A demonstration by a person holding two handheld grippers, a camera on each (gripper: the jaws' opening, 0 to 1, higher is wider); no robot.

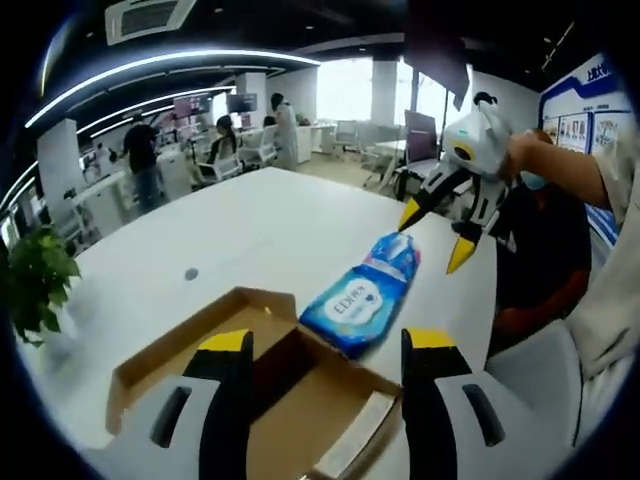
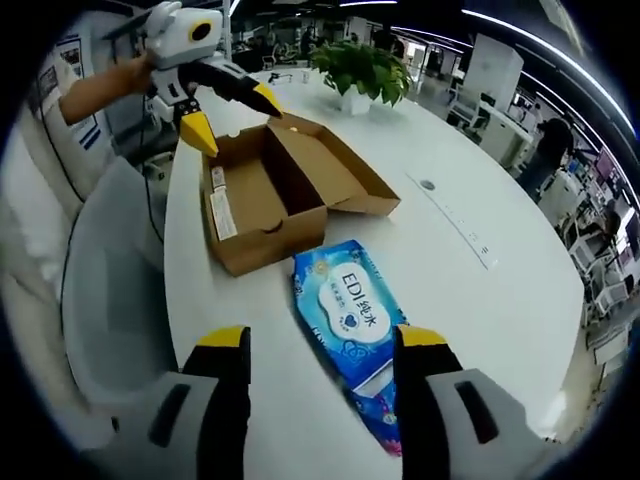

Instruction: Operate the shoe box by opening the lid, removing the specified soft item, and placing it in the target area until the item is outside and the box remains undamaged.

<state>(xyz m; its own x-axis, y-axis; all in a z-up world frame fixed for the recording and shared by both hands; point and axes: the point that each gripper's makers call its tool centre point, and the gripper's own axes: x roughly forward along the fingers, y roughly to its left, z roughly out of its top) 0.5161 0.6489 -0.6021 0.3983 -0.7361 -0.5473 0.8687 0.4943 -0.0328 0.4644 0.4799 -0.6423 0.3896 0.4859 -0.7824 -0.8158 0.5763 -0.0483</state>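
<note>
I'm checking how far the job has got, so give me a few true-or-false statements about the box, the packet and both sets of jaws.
1. The shoe box lies open on the white table. True.
2. The blue wipes packet is inside the box. False: it lies on the table beside it.
3. The right gripper grips the packet. False: its jaws are open, holding nothing.
4. The left gripper has open, empty jaws. True.
5. A potted plant stands on the table. True.

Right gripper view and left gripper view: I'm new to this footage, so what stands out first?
A blue wet-wipes pack lies flat on the white table, just outside the open cardboard shoe box. Both yellow-tipped tongs are open: the right tongs around the pack's near end, the left tongs above the box.
</note>
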